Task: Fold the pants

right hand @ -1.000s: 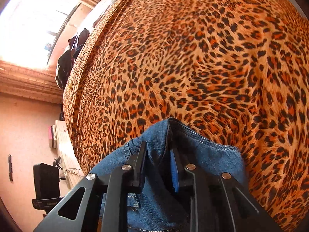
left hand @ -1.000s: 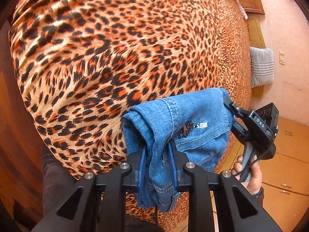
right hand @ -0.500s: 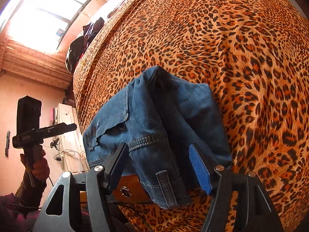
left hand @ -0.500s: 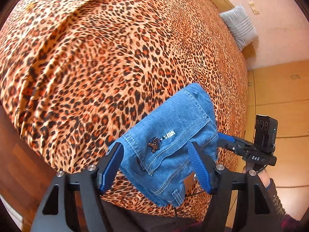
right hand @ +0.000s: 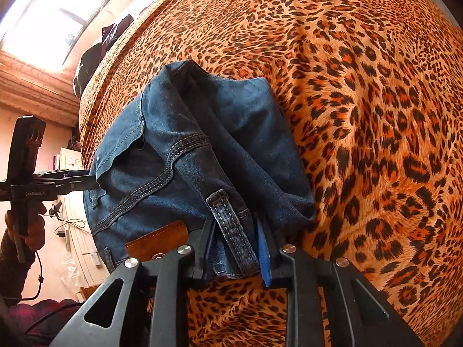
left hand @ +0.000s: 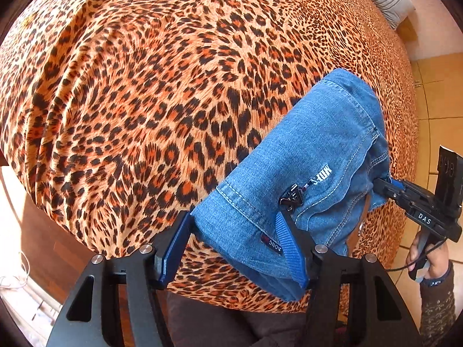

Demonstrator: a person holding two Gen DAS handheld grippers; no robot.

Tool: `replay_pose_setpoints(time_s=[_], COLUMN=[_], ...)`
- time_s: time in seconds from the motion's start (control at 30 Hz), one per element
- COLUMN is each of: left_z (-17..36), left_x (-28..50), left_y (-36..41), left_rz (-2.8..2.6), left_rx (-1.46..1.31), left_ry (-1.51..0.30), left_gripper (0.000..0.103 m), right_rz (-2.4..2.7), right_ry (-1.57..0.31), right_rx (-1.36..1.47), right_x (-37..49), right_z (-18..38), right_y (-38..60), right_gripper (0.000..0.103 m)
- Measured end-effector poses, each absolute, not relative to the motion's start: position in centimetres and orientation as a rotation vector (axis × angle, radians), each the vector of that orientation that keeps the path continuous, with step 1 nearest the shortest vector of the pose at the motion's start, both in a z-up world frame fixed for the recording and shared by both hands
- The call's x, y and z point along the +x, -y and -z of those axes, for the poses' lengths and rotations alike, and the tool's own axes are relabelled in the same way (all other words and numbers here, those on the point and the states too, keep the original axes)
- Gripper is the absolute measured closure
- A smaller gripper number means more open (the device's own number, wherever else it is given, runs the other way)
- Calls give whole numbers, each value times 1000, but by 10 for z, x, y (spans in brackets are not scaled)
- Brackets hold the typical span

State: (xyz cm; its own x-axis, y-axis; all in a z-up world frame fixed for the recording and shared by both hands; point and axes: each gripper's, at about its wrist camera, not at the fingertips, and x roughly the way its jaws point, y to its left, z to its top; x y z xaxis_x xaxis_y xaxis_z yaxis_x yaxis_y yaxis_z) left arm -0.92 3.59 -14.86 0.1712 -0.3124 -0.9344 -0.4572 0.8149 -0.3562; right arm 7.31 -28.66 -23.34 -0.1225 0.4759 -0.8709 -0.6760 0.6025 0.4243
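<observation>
- Leopard-print bedspread (left hand: 139,92) under everything.
- Blue jeans (left hand: 303,167), folded into a thick bundle near the bed's edge; white lettering unreadable, red tag reading "AONG".
- Left gripper (left hand: 234,248) spread wide around the jeans' corner.
- Right gripper (right hand: 235,245) pinching the waistband by a belt loop; "DAS" on its body.

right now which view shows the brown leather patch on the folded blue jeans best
The right wrist view. The brown leather patch on the folded blue denim jeans shows there beside the right gripper, which is shut on the waistband. The left wrist view shows the pocket side, and no patch can be made out.
</observation>
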Motion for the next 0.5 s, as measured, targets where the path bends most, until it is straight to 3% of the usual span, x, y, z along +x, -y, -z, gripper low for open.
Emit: replay_pose_setpoints(time_s=[0.03, 0.17, 0.2, 0.3, 0.43, 0.47, 0.5], left_z=[145, 125, 120, 113, 136, 143, 153], left_x=[-13, -10, -9, -21, -17, -16, -15], left_y=[-39, -33, -28, -7, 18, 23, 27], left_rz=[-108, 11, 37, 113, 131, 112, 81], left_rx=[-688, -710, -699, -737, -750, -747, -724], left_ry=[-1418, -1400, -1403, -1402, -1440, -1462, -1503], left_gripper=[44, 43, 41, 32, 34, 36, 42], right_rz=[-1009, -1017, -1011, -1028, -1049, -1046, -1027], right_ry=[-1378, -1327, -1321, -1328, -1316, -1305, -1300], right_rx=[-145, 27, 50, 121, 142, 143, 124], right_x=[73, 83, 88, 100, 98, 97, 95], right_z=[227, 201, 197, 196, 204, 205, 208], right_y=[291, 309, 309, 295, 260, 253, 246], right_gripper=[69, 47, 46, 46, 46, 52, 70])
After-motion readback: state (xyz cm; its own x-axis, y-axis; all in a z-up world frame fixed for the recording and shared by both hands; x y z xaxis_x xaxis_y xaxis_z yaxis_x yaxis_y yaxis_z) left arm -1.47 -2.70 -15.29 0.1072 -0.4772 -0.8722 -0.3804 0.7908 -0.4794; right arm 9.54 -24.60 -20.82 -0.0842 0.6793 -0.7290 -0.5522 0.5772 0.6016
